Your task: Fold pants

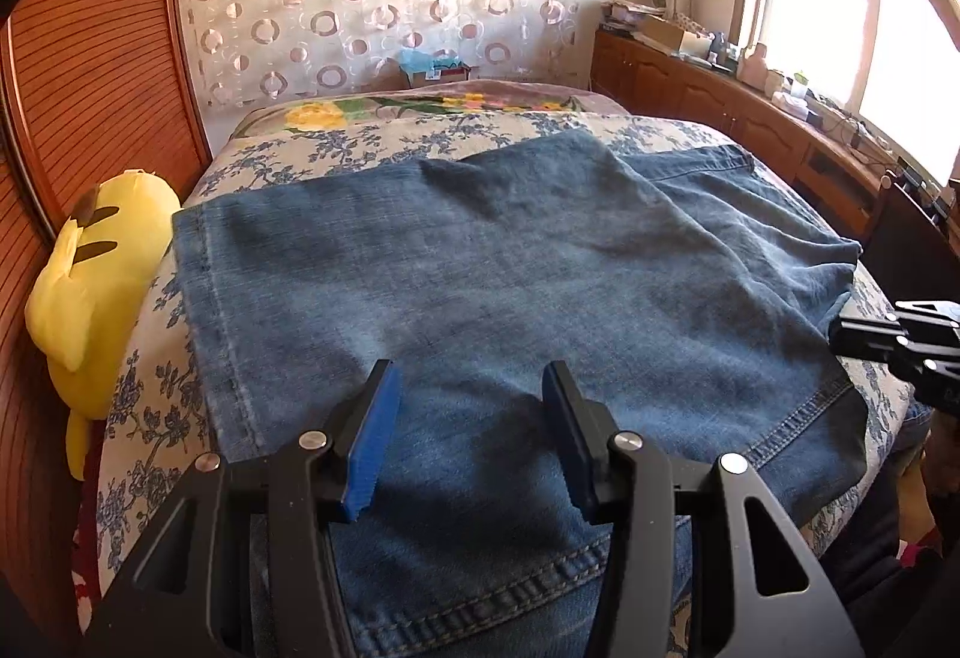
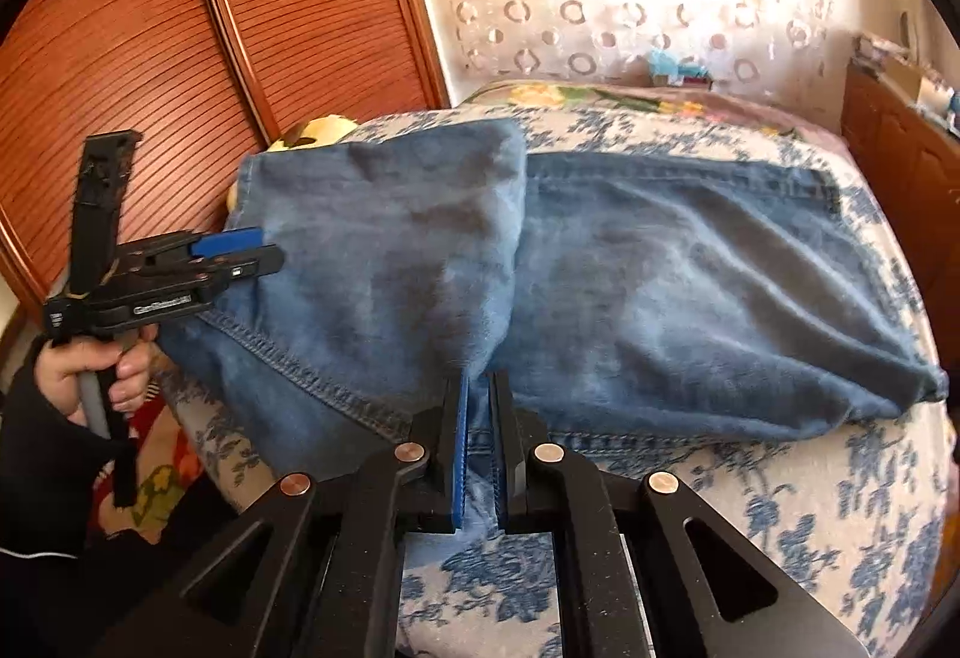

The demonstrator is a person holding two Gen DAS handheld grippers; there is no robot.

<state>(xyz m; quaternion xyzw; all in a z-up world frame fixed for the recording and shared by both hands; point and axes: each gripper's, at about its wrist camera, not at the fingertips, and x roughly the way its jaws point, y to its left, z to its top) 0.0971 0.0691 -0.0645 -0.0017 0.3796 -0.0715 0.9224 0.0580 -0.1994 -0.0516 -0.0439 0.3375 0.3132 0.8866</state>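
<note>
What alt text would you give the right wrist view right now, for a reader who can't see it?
The right gripper is shut on the near edge of blue jeans, partly folded on a floral-covered bed. At left, a hand holds the left gripper over the jeans' other end, with wooden slatted doors behind.
</note>
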